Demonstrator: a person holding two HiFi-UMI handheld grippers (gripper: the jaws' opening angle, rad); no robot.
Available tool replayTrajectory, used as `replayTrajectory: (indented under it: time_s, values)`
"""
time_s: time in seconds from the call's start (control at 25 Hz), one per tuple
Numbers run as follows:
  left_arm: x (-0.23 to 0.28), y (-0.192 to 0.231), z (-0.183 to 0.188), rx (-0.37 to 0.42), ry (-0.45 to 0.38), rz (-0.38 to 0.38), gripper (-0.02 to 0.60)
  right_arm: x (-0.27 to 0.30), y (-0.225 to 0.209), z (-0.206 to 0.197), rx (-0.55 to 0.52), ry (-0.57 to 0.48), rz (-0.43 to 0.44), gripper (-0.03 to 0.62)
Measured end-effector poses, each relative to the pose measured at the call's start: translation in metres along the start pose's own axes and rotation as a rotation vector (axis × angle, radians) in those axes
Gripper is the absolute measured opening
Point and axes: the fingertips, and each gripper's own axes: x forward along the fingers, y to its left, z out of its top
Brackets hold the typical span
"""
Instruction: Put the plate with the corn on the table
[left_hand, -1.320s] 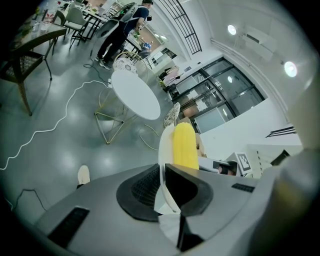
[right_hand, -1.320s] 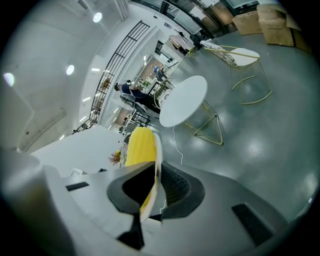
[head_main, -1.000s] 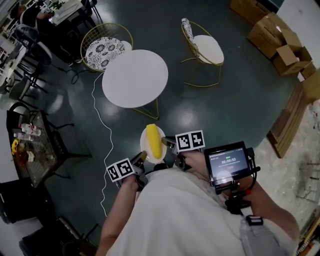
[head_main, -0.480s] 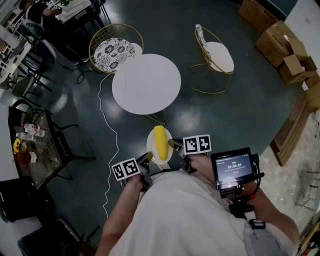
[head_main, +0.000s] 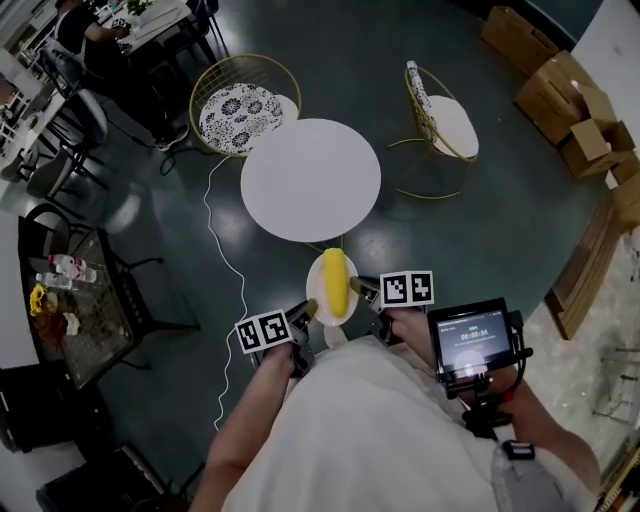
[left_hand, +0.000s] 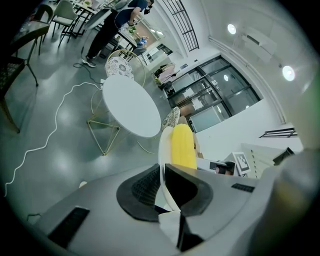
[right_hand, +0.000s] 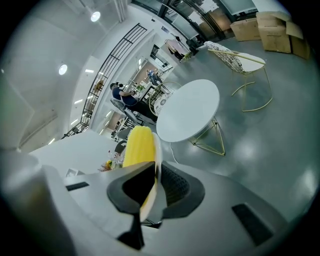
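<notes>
Short of table (head_main: 310, 180) | both jaws (left gripper (head_main: 306, 310), right gripper (head_main: 360, 287)) clamp plate (head_main: 316, 292) rim | corn (head_main: 334, 280): long axis points tableward

Smooth white plate (head_main: 316, 287), ridged yellow corn (head_main: 334, 278), matt white table (head_main: 310, 180), glossy dark floor (head_main: 480, 235), brown cardboard boxes (head_main: 560, 92)

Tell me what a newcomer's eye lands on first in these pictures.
The bright yellow corn cob stands out at centre, lying on a white plate. The left gripper and right gripper each clamp an opposite rim of it. Just beyond it, a round white table glows against the dark floor.
</notes>
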Motion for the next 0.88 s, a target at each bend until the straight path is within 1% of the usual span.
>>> replayTrajectory:
  time_s: [0.16, 0.36, 0.64, 0.88]
  values:
    - [-0.001, 0.006, 0.013, 0.007, 0.001, -0.011, 0.038, 0.01, 0.006, 0.009, -0.005, -0.015, -0.004, 0.049]
    - [0.001, 0.006, 0.022, 0.007, 0.007, -0.02, 0.038, 0.013, 0.009, 0.017, -0.01, -0.021, -0.006, 0.049]
    - [0.004, 0.018, 0.038, 0.012, 0.019, -0.02, 0.038, 0.029, 0.011, 0.026, 0.0, -0.027, -0.013, 0.049]
    - [0.015, 0.022, 0.061, 0.023, 0.026, -0.016, 0.038, 0.042, 0.01, 0.048, -0.001, -0.031, -0.007, 0.049]
